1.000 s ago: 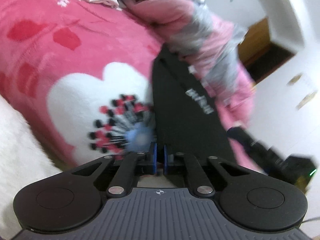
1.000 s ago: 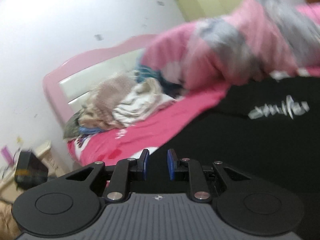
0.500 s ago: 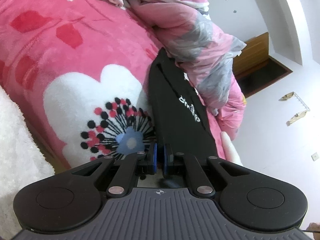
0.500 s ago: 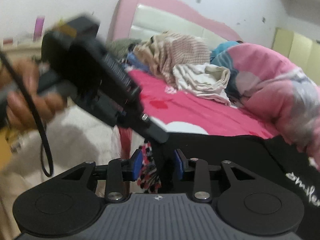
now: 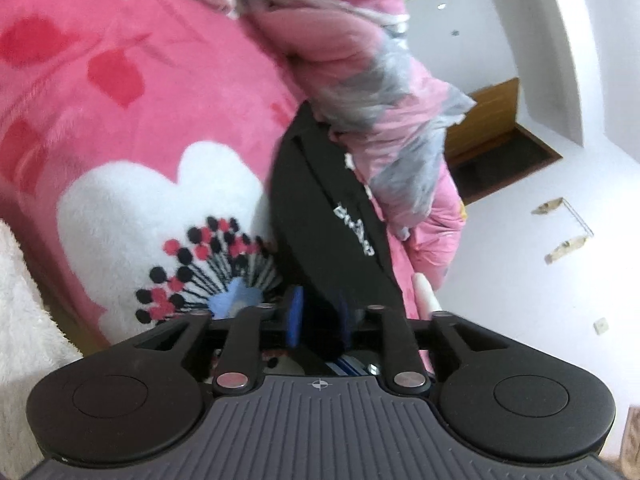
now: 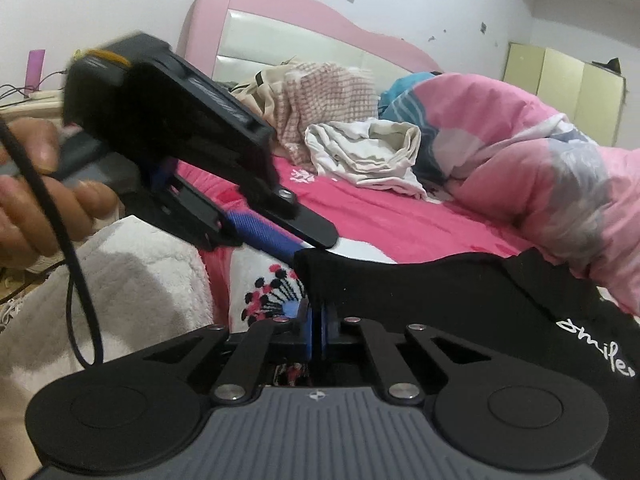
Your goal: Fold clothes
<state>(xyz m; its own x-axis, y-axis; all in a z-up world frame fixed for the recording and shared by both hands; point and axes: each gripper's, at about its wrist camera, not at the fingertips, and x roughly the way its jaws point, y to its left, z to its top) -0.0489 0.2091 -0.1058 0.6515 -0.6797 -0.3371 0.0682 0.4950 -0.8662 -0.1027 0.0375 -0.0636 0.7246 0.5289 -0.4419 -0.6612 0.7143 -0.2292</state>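
Note:
A black garment (image 5: 328, 208) with white lettering lies stretched along the pink bed, part of it under the quilt. In the left wrist view my left gripper (image 5: 319, 318) has its jaws opening; the garment's near end still runs between the blue pads (image 5: 294, 316), which stand apart. From the right wrist view the left gripper (image 6: 308, 245) hangs just above the garment's (image 6: 440, 292) raised corner, held by a hand (image 6: 32, 200). My right gripper (image 6: 318, 330) is shut on the garment's near edge just under that corner.
A pink floral blanket (image 5: 140, 120) covers the bed. A bunched pink and grey quilt (image 6: 540, 160) lies along the garment's far side. Crumpled clothes (image 6: 352, 136) are piled by the pink headboard (image 6: 280, 12). White fluffy fabric (image 6: 132, 280) and a black cable (image 6: 80, 280) hang at the left.
The left jaws have parted where they were shut on the garment. The right gripper rolled, swung over beside the left gripper and shut on the garment's edge.

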